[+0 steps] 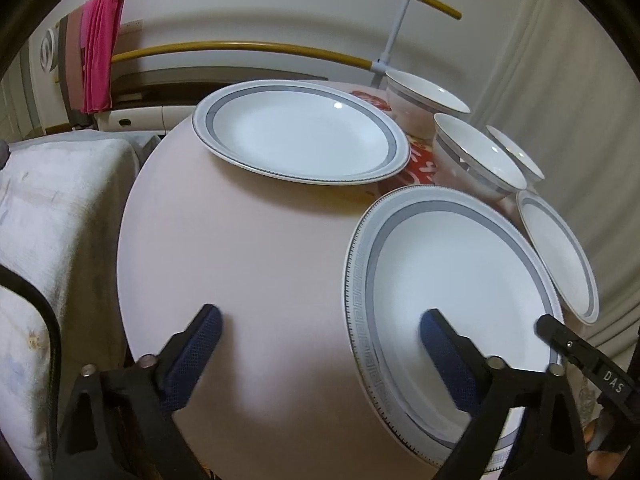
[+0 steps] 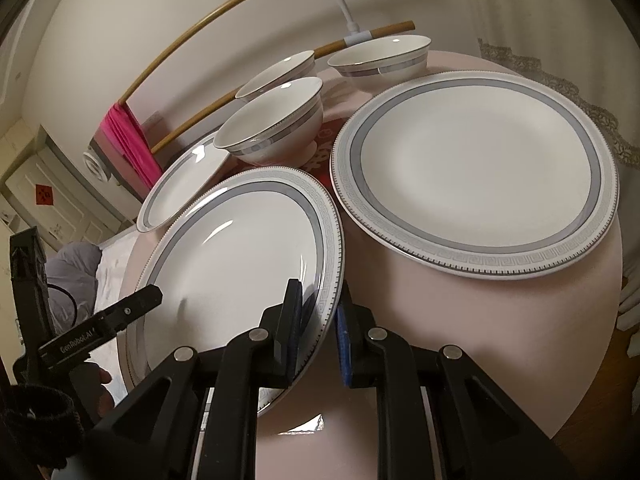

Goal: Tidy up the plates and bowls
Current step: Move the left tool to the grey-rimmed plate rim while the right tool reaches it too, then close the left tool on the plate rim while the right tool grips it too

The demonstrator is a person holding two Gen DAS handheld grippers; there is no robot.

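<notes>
My right gripper (image 2: 320, 320) is shut on the near rim of a large white plate with a grey key-pattern band (image 2: 240, 248), tilted up off the round pink table (image 2: 460, 320). The same plate shows in the left wrist view (image 1: 460, 280), with the right gripper's tip (image 1: 560, 332) at its edge. My left gripper (image 1: 320, 332) is open and empty above the table (image 1: 240, 260); its right finger (image 1: 440, 344) hangs over this plate. A second large plate (image 2: 480, 168) lies flat to the right. A deeper plate (image 1: 300, 132) (image 2: 180, 184) lies behind. Three bowls (image 2: 276, 128) (image 2: 380, 60) (image 2: 276, 74) stand at the back.
A red mat (image 1: 416, 164) lies under the bowls. A bed with white covers (image 1: 52, 208) is left of the table. A rack with gold rails (image 1: 240, 48) and a pink cloth (image 1: 98, 52) stands behind. A curtain (image 1: 580, 100) hangs at the right.
</notes>
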